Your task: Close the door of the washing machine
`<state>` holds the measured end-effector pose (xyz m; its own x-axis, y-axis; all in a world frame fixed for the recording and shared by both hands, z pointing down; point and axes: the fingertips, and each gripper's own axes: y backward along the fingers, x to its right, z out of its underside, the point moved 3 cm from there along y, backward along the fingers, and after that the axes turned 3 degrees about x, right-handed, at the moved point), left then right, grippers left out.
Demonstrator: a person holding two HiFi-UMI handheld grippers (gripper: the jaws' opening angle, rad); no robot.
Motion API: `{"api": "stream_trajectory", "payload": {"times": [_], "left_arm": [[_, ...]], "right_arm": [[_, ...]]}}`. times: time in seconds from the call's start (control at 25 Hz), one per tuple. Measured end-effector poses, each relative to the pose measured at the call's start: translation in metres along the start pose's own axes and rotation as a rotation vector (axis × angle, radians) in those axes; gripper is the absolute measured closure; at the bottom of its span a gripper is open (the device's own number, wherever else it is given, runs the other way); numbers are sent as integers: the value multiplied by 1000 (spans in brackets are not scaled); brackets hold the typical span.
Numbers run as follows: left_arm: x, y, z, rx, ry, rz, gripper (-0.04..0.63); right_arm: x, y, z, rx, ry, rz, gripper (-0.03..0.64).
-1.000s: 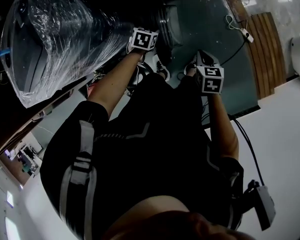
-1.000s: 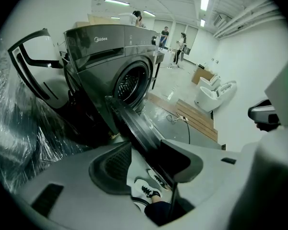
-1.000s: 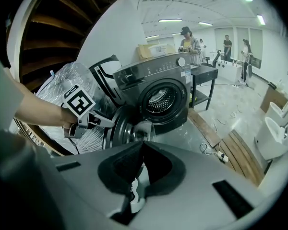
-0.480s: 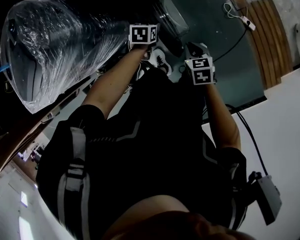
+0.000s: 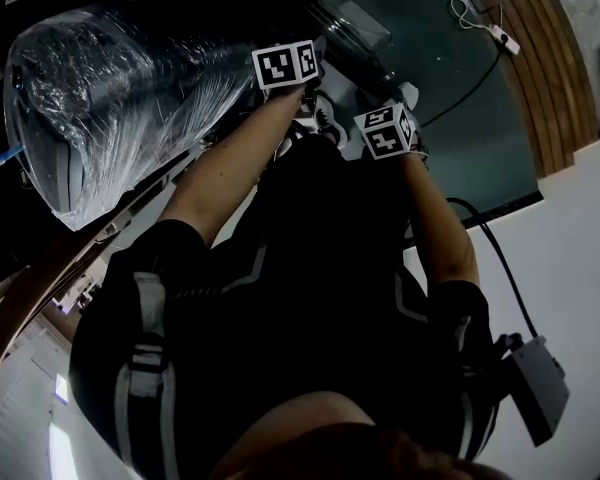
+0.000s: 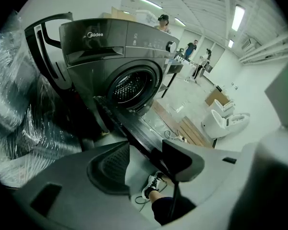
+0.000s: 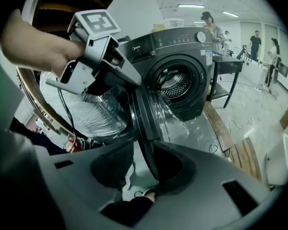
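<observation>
A dark grey washing machine (image 6: 120,51) (image 7: 182,51) stands ahead with its drum (image 6: 132,85) uncovered. Its round door (image 7: 151,114) (image 6: 134,133) (image 5: 352,26) is swung out toward me, edge on. My left gripper (image 6: 146,159) is open, its jaws have just been opening, and the door's edge runs down past its right finger (image 6: 182,159). My right gripper (image 7: 143,162) is open too, having just opened from shut, and the door's rim stands between its fingers. In the head view I see only the marker cubes, left (image 5: 285,65) and right (image 5: 385,130).
A bulky appliance wrapped in clear plastic (image 5: 110,108) (image 7: 81,109) stands close on the left of the door. Wooden boards (image 5: 540,68) (image 6: 192,133) and a white cable (image 5: 480,28) lie on the floor at the right. People (image 6: 192,47) stand far behind the machine.
Both marker cubes have shifted away from my body toward the door. The right one moved up and left in the head view and has turned.
</observation>
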<state>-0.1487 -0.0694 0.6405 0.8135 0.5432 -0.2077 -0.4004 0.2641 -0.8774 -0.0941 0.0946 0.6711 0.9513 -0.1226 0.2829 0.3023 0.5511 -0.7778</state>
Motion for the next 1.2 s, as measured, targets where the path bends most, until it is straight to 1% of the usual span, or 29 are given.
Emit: {"api": "stream_trajectory", "payload": {"times": [0.12, 0.2, 0.32, 0.44, 0.52, 0.6, 0.64, 0.68, 0.72, 0.76, 0.84, 0.96, 1.04, 1.12, 1.2], "left_arm": [[9, -6, -8, -2, 30, 3, 385], [13, -9, -13, 0, 53, 0, 383], [23, -15, -21, 7, 78, -8, 380], [29, -20, -28, 10, 104, -17, 377], [32, -23, -33, 3, 127, -26, 376], [35, -25, -36, -21, 160, -35, 376], [37, -26, -38, -39, 165, -36, 376], [39, -26, -41, -56, 151, -34, 377], [41, -26, -44, -71, 112, -29, 376], [44, -25, -47, -79, 54, -25, 377], [50, -20, -54, -75, -98, -21, 377], [62, -16, -68, -50, -349, -17, 377], [65, -16, -80, -43, -482, -18, 377], [64, -18, -92, -35, -575, -14, 377], [61, -24, -101, -44, -636, 4, 377]], "right_arm": [[17, -7, 6, -30, 57, 5, 474], [29, -11, 7, -33, 83, 3, 474], [50, -16, 6, -29, 108, 24, 486], [68, -20, 1, -24, 113, 44, 499], [81, -22, -3, -18, 97, 46, 529], [91, -21, -6, -15, 79, 30, 526], [96, -21, -8, -15, 76, 23, 526], [102, -21, -11, -16, 73, 19, 526], [108, -21, -14, -19, 66, 19, 525], [113, -21, -17, -25, 53, 22, 523], [124, -20, -23, -38, 35, 28, 517], [142, -21, -33, -43, 53, 25, 517], [153, -22, -39, -41, 51, 25, 515], [164, -24, -47, -40, 38, 30, 511], [173, -26, -54, -36, 34, 38, 508]]}}
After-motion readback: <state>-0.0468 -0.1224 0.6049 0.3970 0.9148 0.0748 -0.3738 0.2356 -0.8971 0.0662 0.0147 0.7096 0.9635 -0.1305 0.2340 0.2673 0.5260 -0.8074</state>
